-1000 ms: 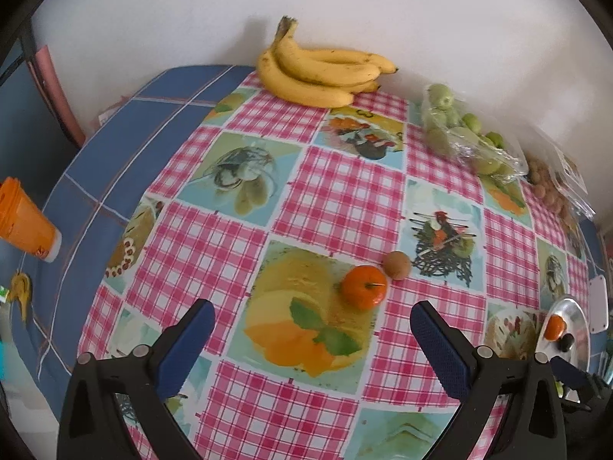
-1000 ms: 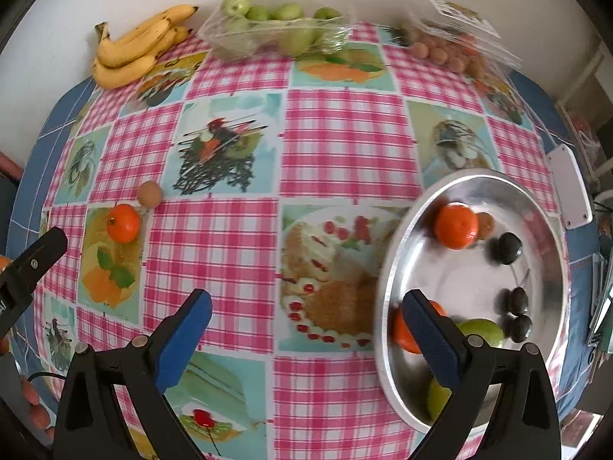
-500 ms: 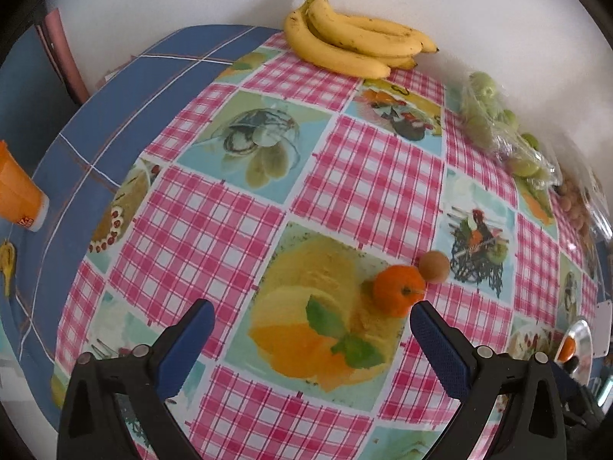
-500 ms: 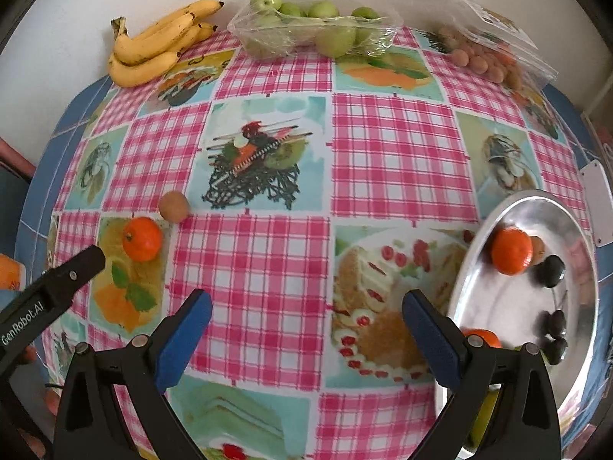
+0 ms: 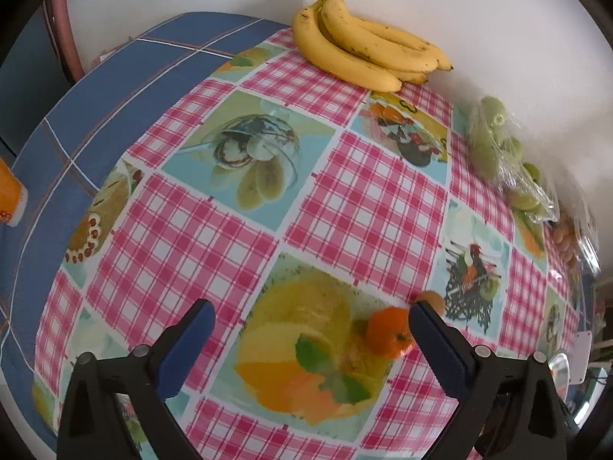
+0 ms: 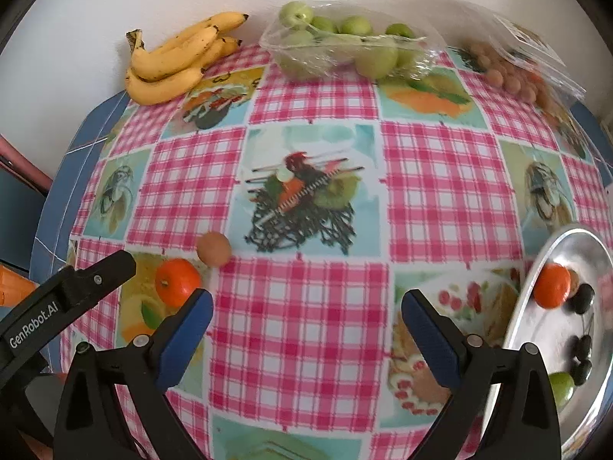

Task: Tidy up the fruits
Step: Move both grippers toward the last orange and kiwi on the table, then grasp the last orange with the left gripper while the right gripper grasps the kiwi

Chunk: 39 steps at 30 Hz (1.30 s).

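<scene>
— While your left gripper (image 5: 310,329) hangs low over the tablecloth (image 5: 367,207), why are its jaws so wide apart?

— You seem to be lining up on the tangerine (image 5: 389,331), which lies on the printed yellow panel just inside the right-hand pad (image 5: 431,339); it isn't centred between the pads yet. It looks round, glossy, bright orange, with a small green stem dimple. A small brown fruit (image 5: 433,299) peeks out just behind that pad.

— And from your right wrist?

— Your right gripper (image 6: 306,326) is spread open and empty too, over bare checks. The tangerine (image 6: 177,281) lies far left, by the left gripper's finger (image 6: 84,287), the small brown fruit (image 6: 213,248) just beside it. The steel tray (image 6: 530,303) at right already holds another orange fruit (image 6: 551,285), dark ones and a green one, so I judge that's the destination.
</scene>
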Each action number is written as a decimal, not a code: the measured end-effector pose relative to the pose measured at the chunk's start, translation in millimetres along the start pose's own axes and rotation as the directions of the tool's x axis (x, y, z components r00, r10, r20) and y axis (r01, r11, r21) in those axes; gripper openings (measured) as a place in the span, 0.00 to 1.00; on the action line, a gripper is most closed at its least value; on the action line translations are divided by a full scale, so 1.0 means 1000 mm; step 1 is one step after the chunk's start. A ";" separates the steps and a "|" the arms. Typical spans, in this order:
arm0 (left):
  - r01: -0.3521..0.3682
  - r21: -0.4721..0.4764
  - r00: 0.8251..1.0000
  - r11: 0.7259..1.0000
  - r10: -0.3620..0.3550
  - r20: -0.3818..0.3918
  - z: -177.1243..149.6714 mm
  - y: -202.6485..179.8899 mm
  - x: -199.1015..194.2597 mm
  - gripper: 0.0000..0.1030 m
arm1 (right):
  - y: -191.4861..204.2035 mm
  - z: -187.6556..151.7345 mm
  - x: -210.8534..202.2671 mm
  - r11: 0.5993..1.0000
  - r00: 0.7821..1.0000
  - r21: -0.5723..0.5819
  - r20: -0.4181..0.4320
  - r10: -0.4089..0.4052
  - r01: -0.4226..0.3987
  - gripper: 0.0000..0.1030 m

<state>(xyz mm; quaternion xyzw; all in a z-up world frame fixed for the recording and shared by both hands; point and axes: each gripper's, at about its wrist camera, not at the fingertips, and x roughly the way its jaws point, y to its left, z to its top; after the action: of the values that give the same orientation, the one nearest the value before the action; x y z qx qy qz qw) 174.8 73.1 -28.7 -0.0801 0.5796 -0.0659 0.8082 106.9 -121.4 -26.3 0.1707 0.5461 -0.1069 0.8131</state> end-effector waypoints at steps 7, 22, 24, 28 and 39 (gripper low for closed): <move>0.020 -0.056 0.999 0.998 -0.022 -0.024 0.009 0.010 0.012 0.99 | 0.019 0.014 0.012 1.000 1.000 -0.027 0.007 0.012 -0.012 0.94; 0.042 -0.101 0.998 0.994 -0.047 -0.052 0.015 0.017 0.027 0.99 | 0.045 0.026 0.036 0.996 0.999 -0.074 0.008 0.043 -0.042 0.64; 0.041 -0.104 0.997 0.994 -0.047 -0.056 0.015 0.017 0.029 0.99 | 0.048 0.026 0.037 0.995 0.999 -0.082 0.005 0.052 -0.052 0.60; 0.042 -0.107 0.997 0.993 -0.048 -0.055 0.014 0.020 0.028 0.99 | 0.053 0.026 0.038 0.994 0.998 -0.089 0.002 0.070 -0.070 0.47; 0.054 -0.091 0.996 0.994 -0.060 -0.067 0.012 0.012 0.027 0.99 | 0.048 0.025 0.041 0.994 0.996 -0.068 -0.026 0.090 -0.091 0.25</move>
<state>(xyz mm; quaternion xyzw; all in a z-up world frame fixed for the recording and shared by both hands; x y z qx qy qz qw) 194.9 80.0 -52.8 -0.1301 0.6071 -0.0657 0.7811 160.6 -87.0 -47.8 0.1684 0.5506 -0.0492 0.8161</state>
